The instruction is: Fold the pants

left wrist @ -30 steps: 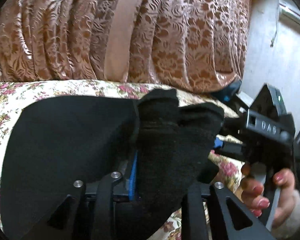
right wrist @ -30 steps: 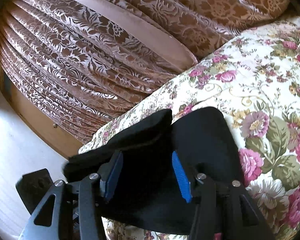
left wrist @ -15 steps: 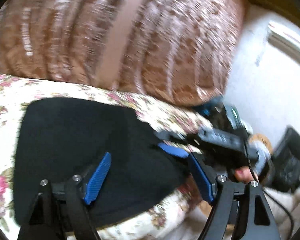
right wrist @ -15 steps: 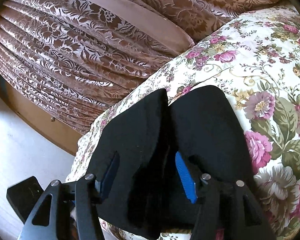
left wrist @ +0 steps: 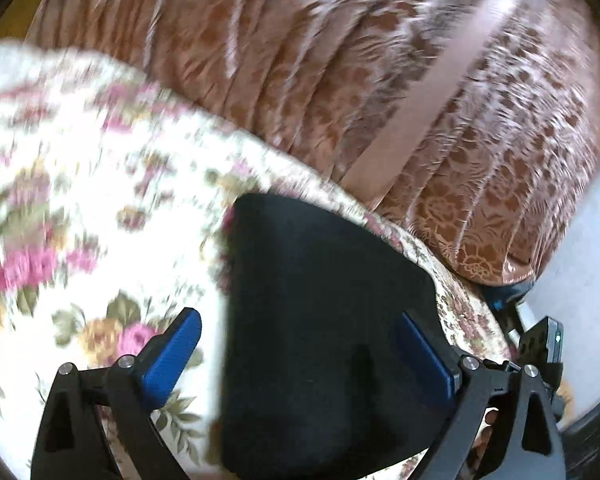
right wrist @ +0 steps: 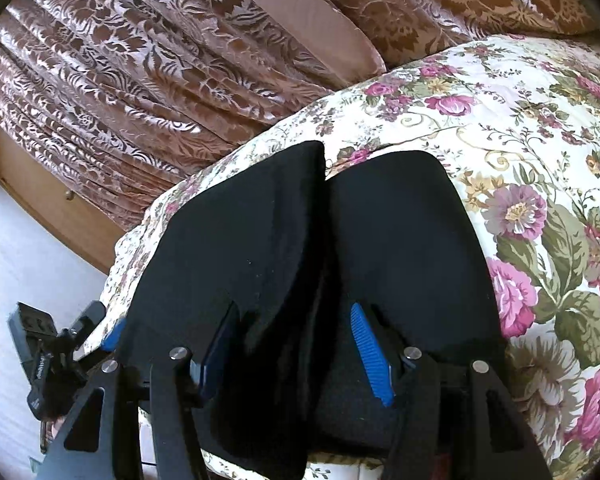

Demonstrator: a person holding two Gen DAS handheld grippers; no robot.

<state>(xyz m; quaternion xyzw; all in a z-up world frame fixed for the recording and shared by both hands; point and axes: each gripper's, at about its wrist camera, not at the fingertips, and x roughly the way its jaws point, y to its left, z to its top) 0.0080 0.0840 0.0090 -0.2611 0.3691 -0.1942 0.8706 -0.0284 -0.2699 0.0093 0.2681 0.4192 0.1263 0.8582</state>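
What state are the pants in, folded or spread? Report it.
Folded. The black pants lie as a compact doubled bundle on the floral bedspread, one flap still raised over the rest.

A home bedroom: a bed (right wrist: 520,92) with a floral quilt fills the right of the frame, and brown patterned drapes (right wrist: 120,80) hang across the upper left.

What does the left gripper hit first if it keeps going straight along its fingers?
Most likely the folded black fabric pants, lying between and ahead of the open left gripper on the floral bedspread. The brown patterned curtain lies beyond. The frame is blurred, so depth is uncertain.
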